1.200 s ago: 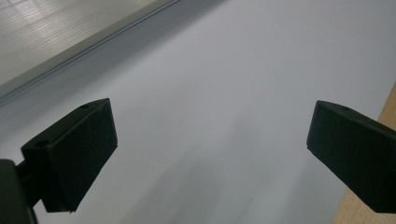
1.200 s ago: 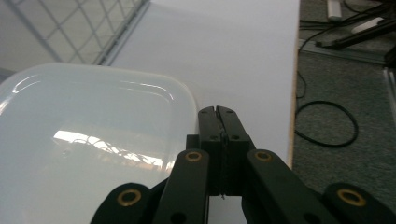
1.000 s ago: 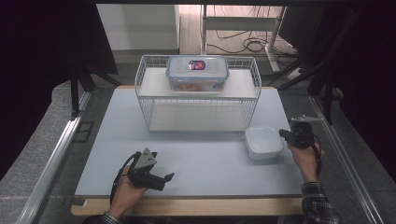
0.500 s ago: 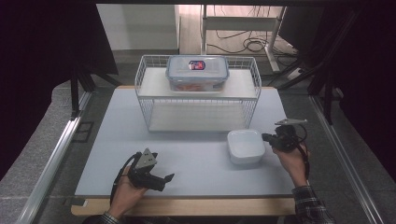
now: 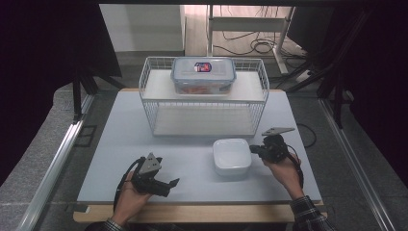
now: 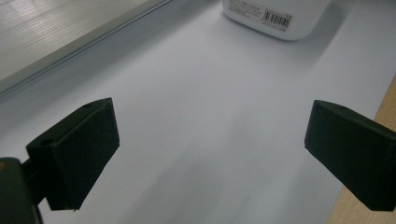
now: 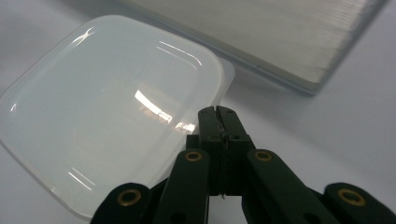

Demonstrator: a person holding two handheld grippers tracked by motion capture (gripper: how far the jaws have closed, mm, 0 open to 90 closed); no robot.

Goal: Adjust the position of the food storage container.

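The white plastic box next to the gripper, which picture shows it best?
The right gripper view: the white plastic box spreads large and glossy there, and the shut right gripper pinches its rim. The high view shows the box whole but small, before the wire rack. The left gripper view catches just an end with a barcode.

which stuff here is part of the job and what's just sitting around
In the job:
- white container, on the table in front of the rack
- right gripper, jaws shut, at the container's edge

Just sitting there:
- wire rack
- clear lidded box on top of the rack
- left gripper, jaws open with nothing between them
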